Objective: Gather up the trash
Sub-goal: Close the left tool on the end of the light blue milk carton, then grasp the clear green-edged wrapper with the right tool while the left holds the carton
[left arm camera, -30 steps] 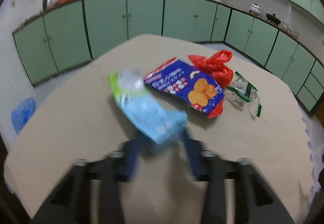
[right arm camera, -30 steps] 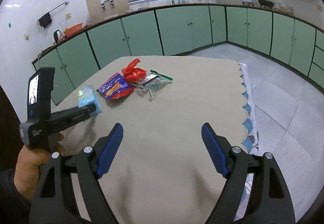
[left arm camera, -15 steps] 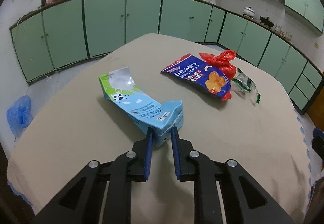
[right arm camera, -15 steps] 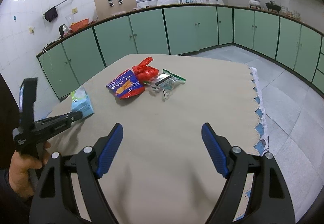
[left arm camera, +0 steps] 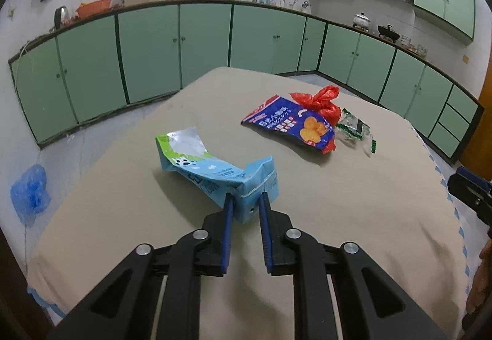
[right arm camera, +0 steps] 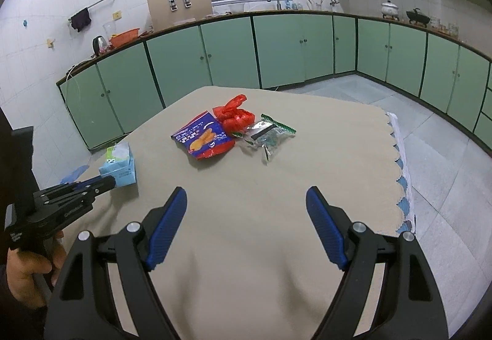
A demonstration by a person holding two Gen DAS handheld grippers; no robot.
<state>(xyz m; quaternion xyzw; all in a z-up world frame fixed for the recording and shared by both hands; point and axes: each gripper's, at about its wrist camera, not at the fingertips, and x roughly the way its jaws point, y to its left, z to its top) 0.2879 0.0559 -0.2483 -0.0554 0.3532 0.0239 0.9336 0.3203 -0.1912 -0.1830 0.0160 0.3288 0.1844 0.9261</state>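
A crushed light-blue milk carton lies on the beige table. My left gripper is shut on the carton's near end; it also shows in the right wrist view with the carton. Further back lie a blue snack bag, a knotted red plastic bag and a clear green-edged wrapper. The same pile shows in the right wrist view: snack bag, red bag, wrapper. My right gripper is open and empty above the table's near part.
Green kitchen cabinets run around the room behind the table. A blue plastic bag lies on the floor to the left. The table's right edge has a scalloped blue trim, with tiled floor beyond.
My left gripper has lowered the carton onto the table and drawn back a little, still gripping it. My right gripper has stayed open, shifting slightly toward the pile.
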